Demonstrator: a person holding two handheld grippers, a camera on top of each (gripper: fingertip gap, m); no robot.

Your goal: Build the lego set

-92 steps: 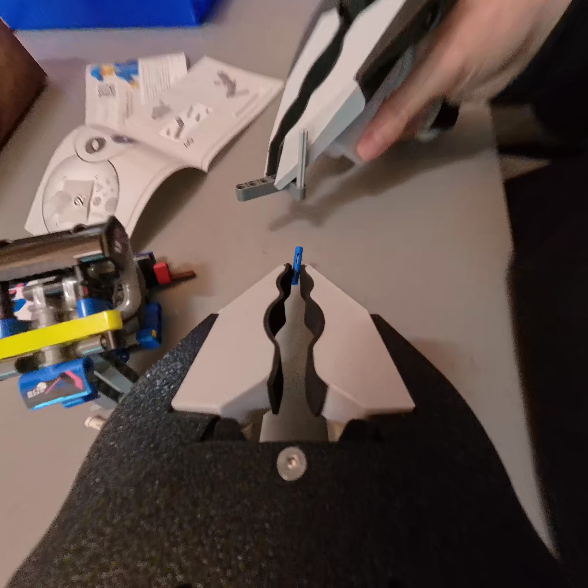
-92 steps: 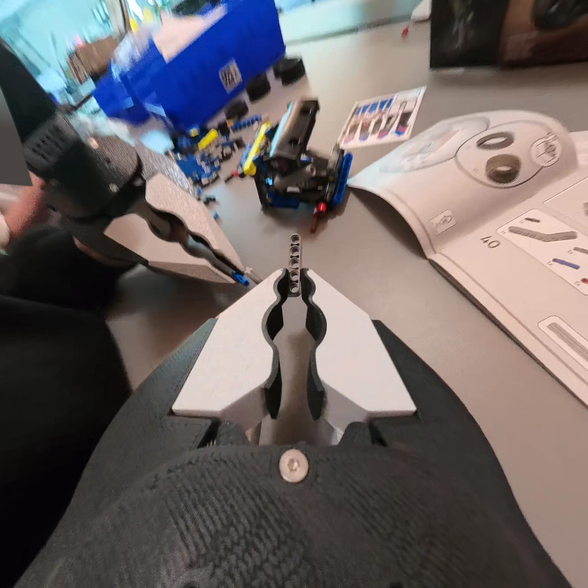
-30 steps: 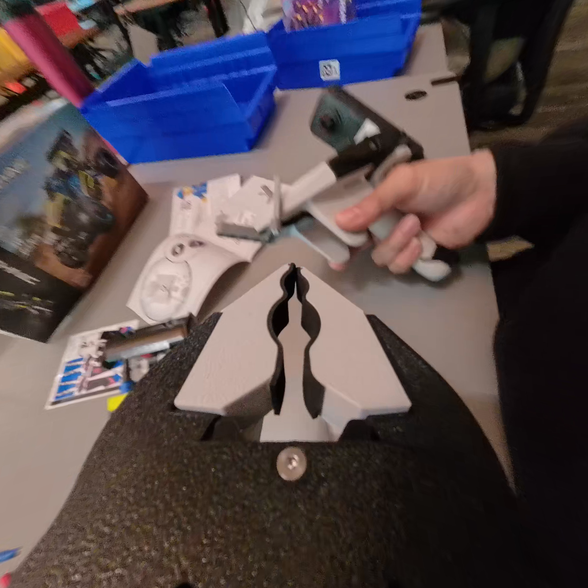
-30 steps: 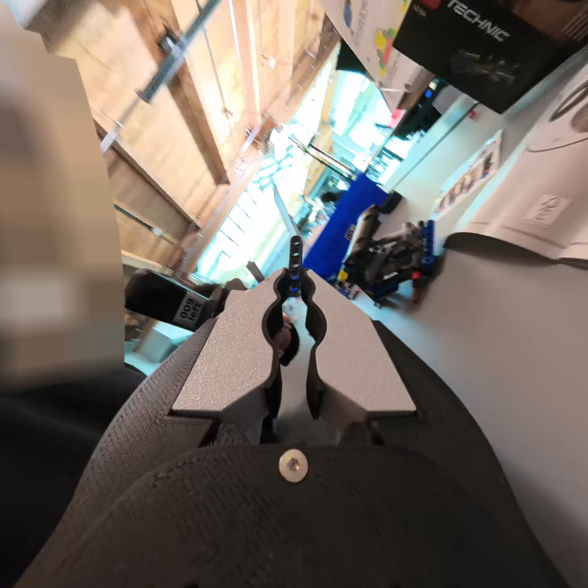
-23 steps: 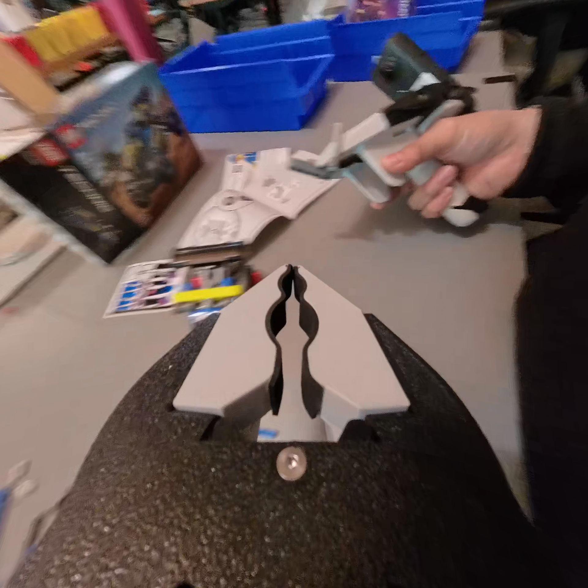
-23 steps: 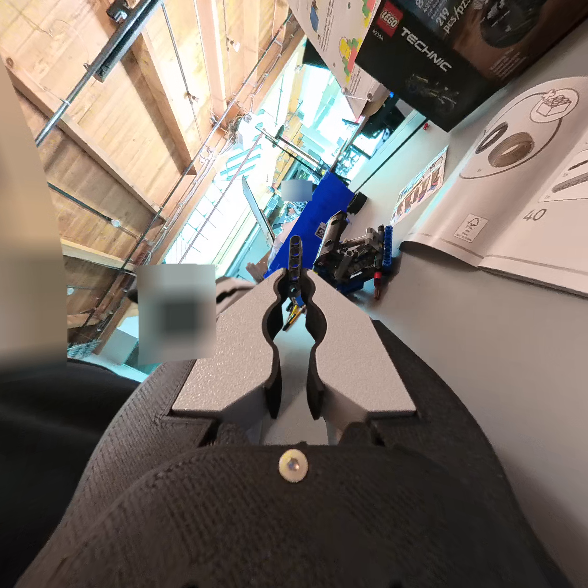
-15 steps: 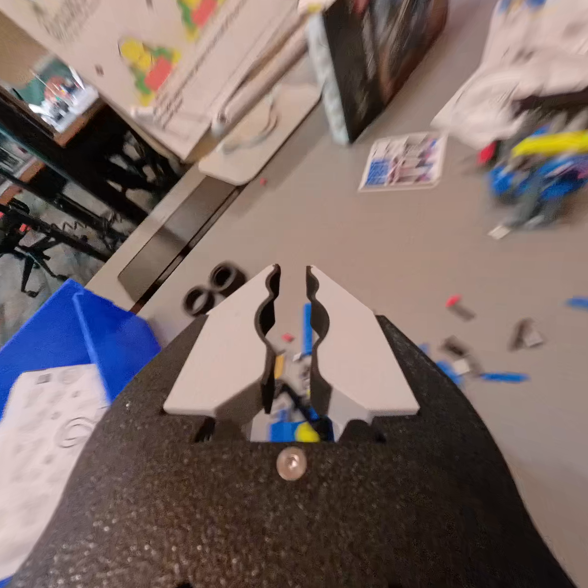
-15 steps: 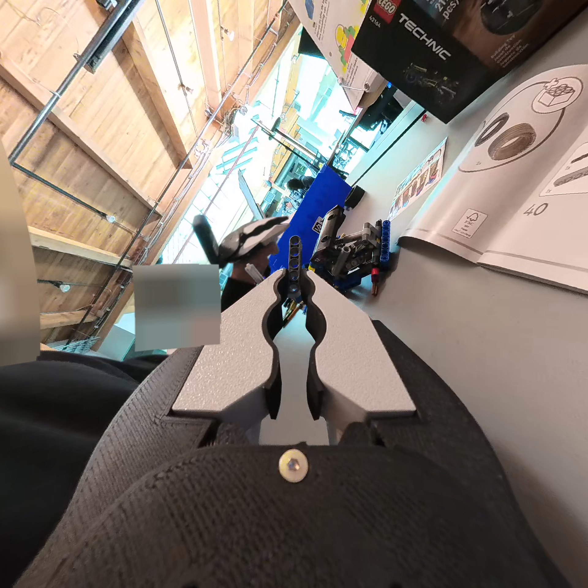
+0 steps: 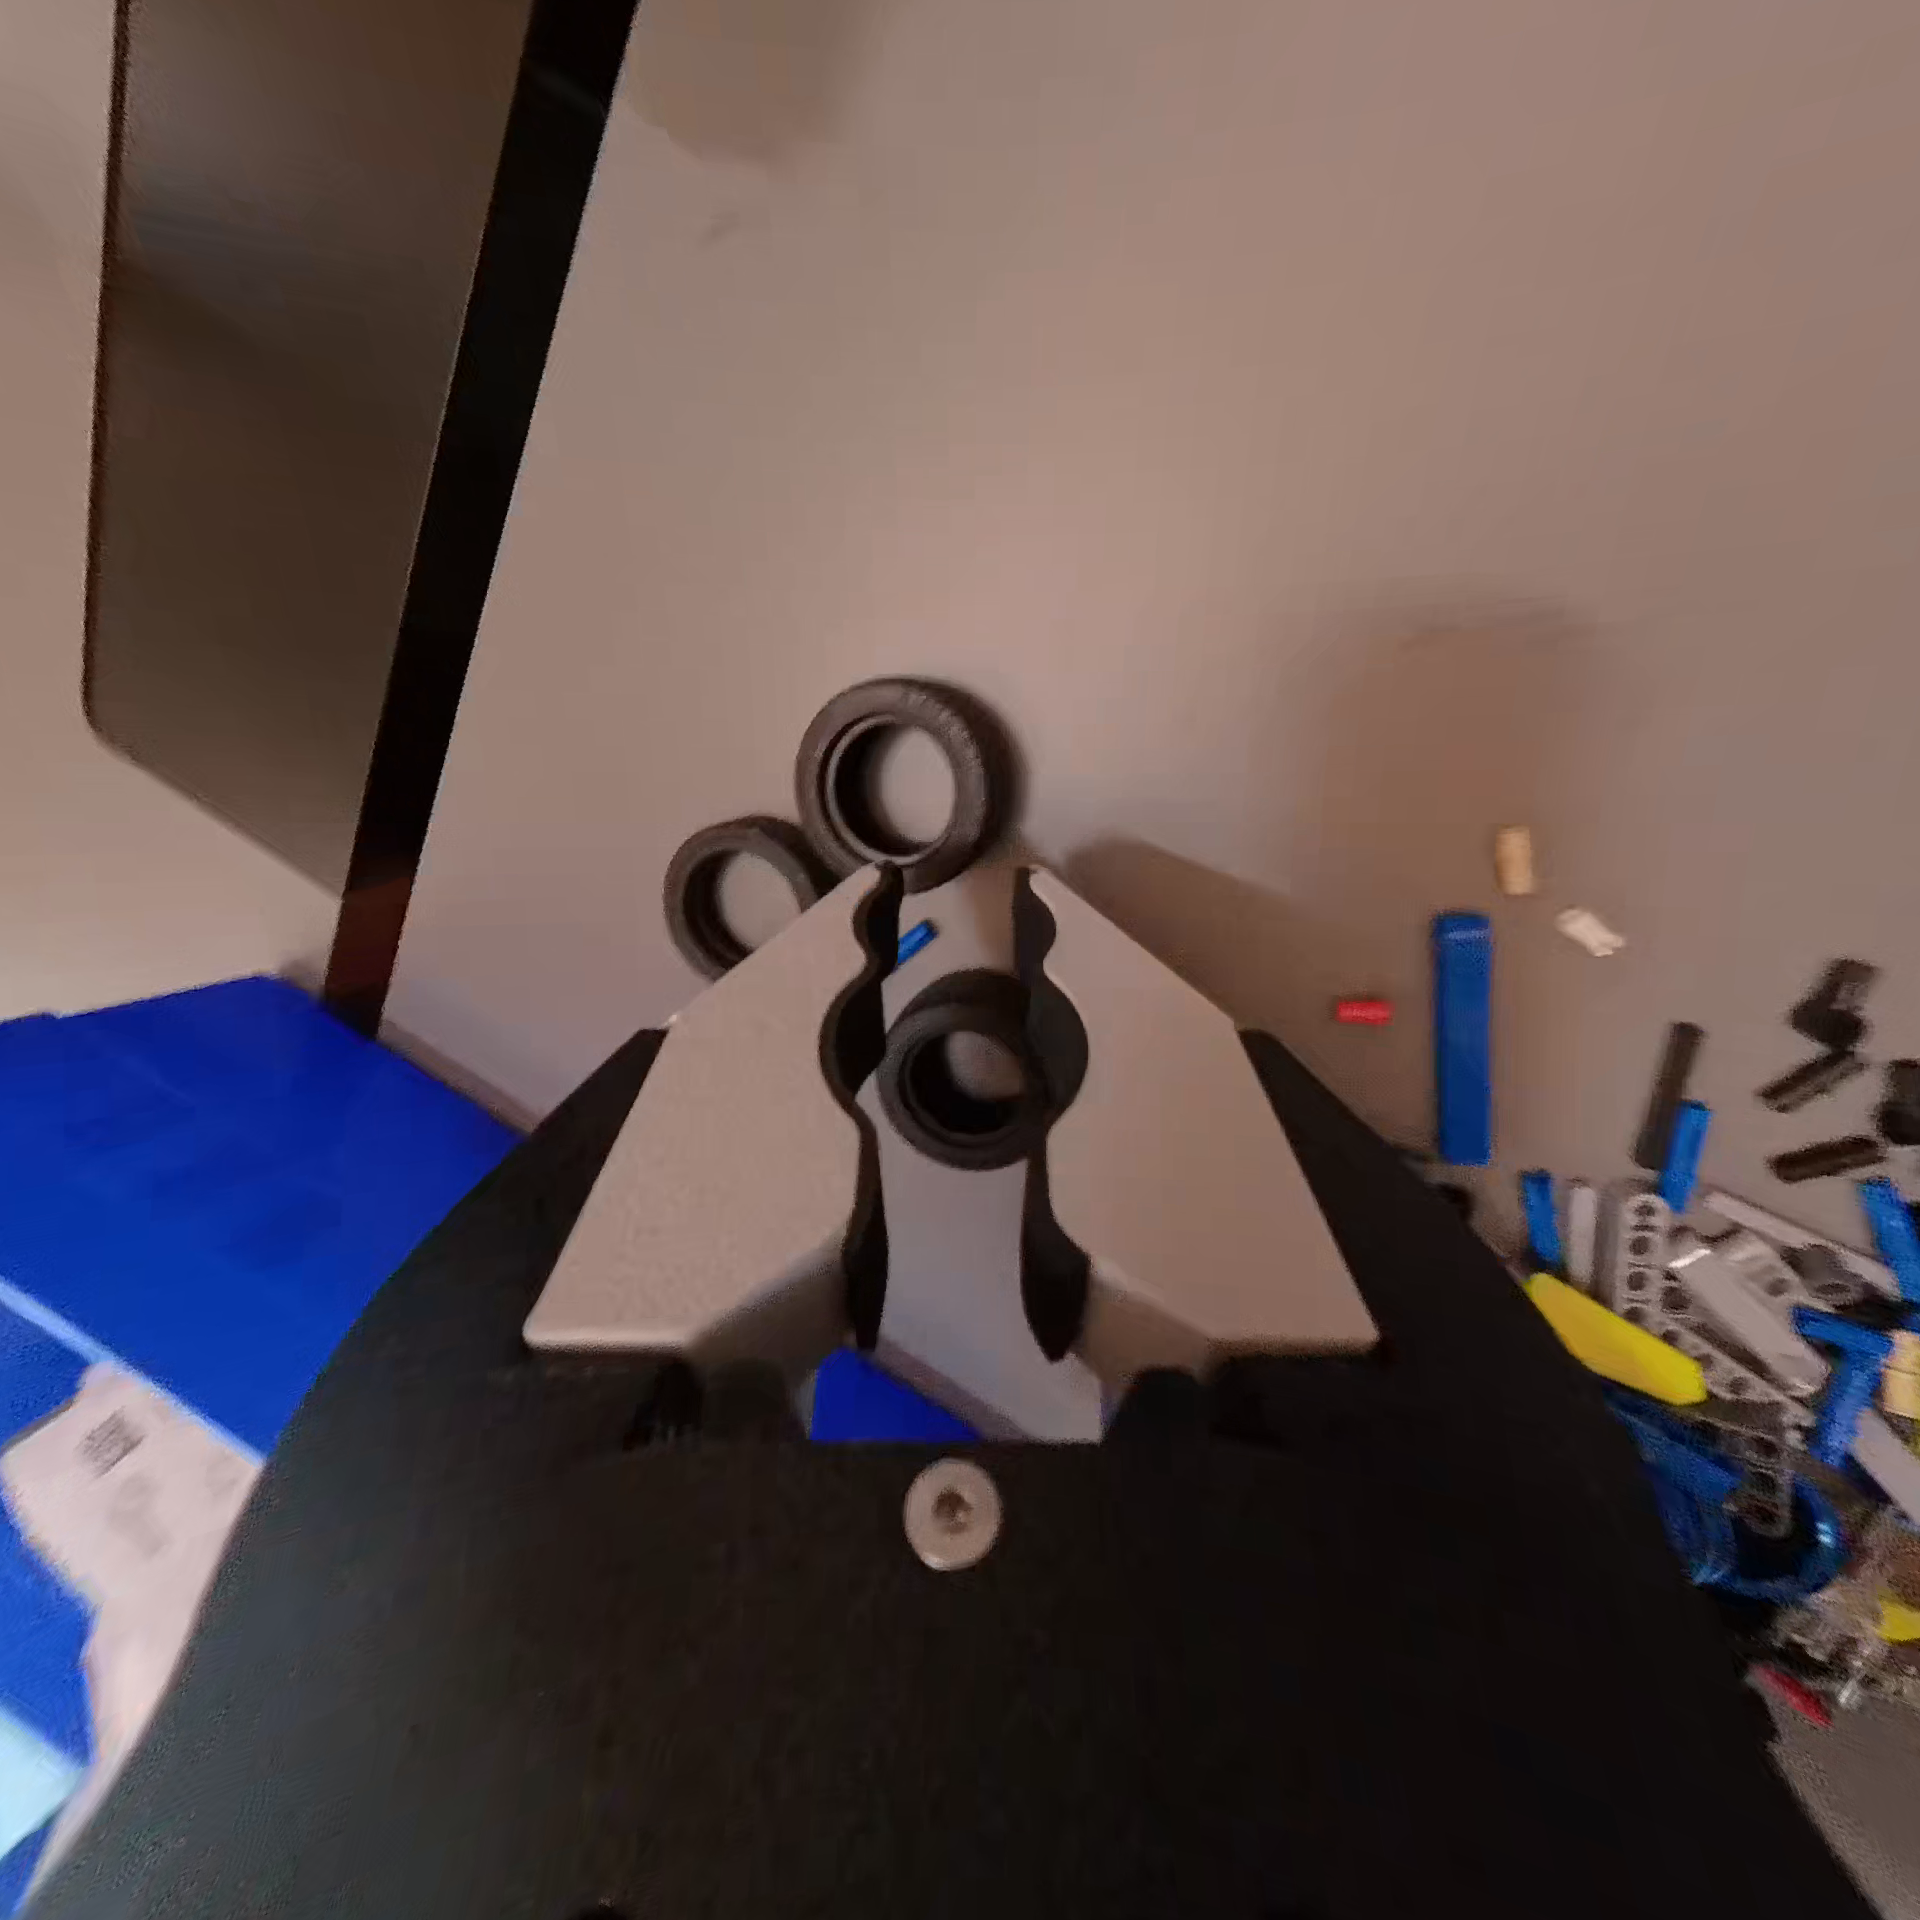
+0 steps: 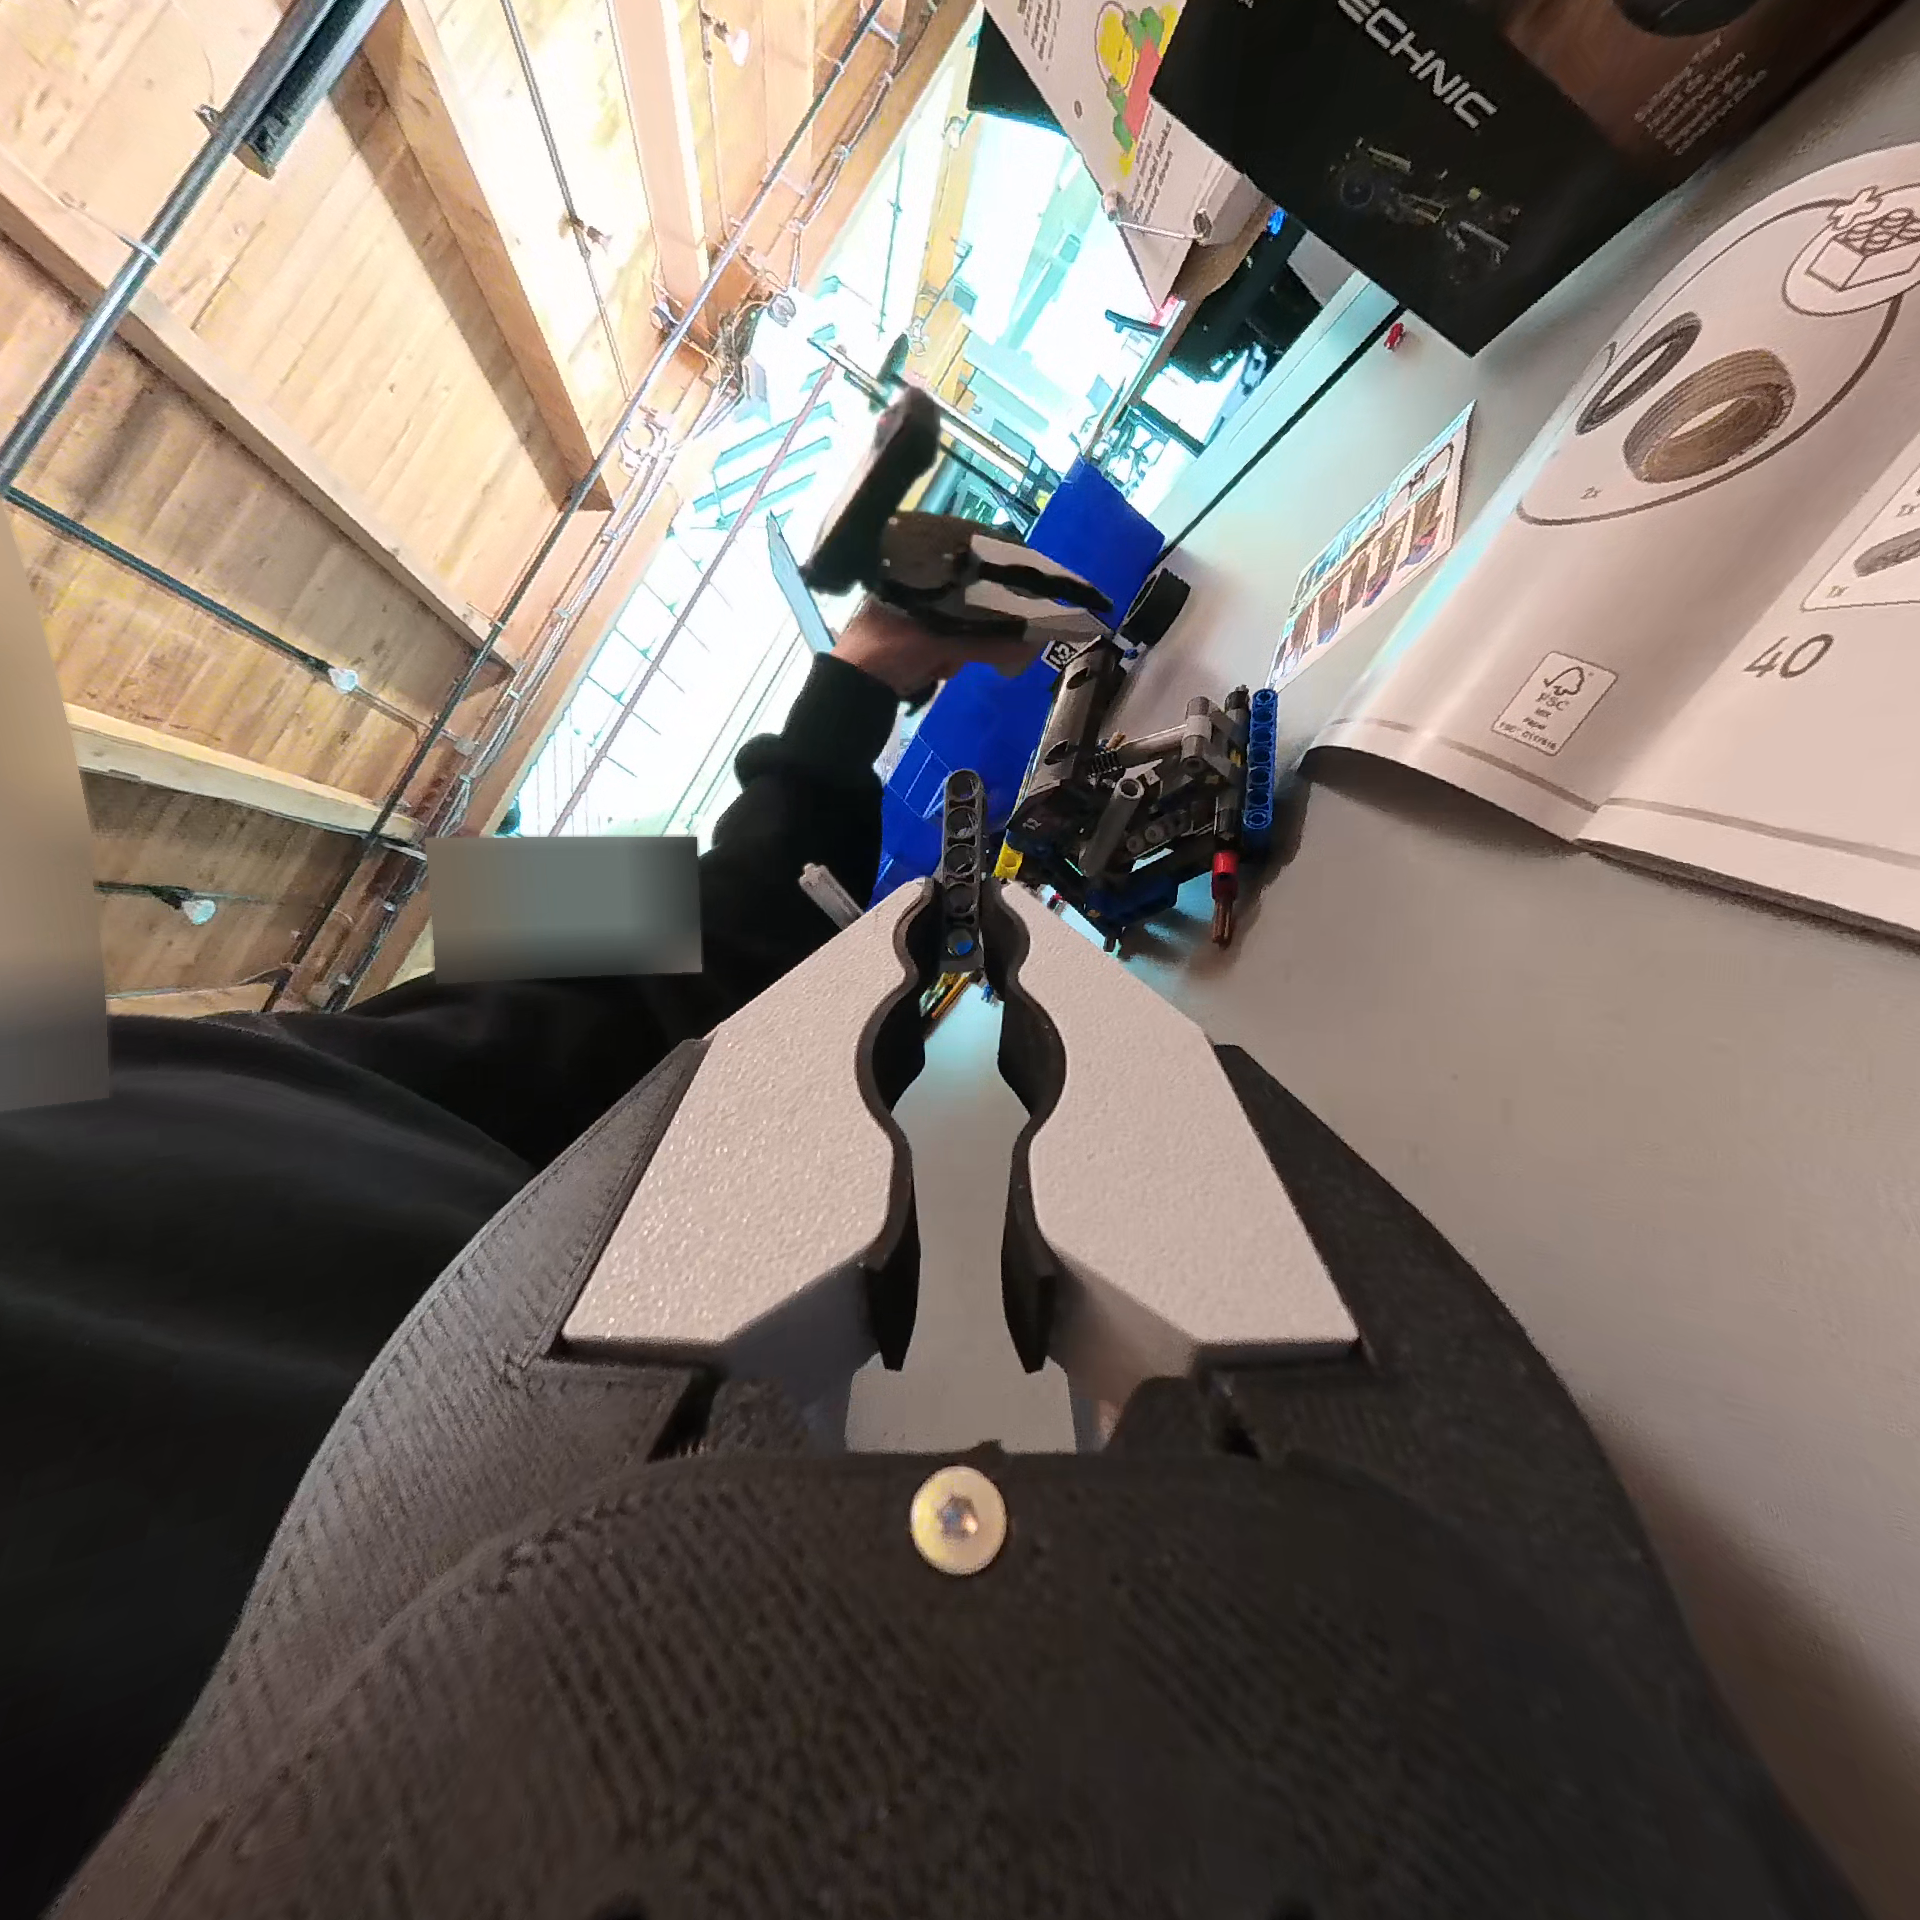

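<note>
My left gripper (image 9: 954,883) is open and empty over three black tyres on the table. One tyre (image 9: 966,1075) shows through the gap between the fingers, another (image 9: 912,784) lies just past the tips, and a third (image 9: 732,894) lies to the left. A small blue pin (image 9: 914,940) lies between them. My right gripper (image 10: 961,914) is shut on a dark grey beam (image 10: 961,842) with a blue pin (image 10: 966,945) in one hole, held off the table. The partly built model (image 10: 1143,810) stands beyond it, and the left gripper (image 10: 977,592) shows farther off.
Loose pieces lie to the right of the tyres: a blue beam (image 9: 1460,1039), a red pin (image 9: 1361,1010) and a mixed pile (image 9: 1714,1309). A blue bin (image 9: 208,1143) stands left. An open instruction booklet (image 10: 1662,540), a sticker sheet (image 10: 1371,561) and the set's box (image 10: 1455,156) lie right. About 45 cm separates my left fingertips from my right.
My left gripper swung away from the right gripper to the tyres and opened; its blue pin is gone from it. The right gripper tilted up and still holds the beam, now with a blue pin.
</note>
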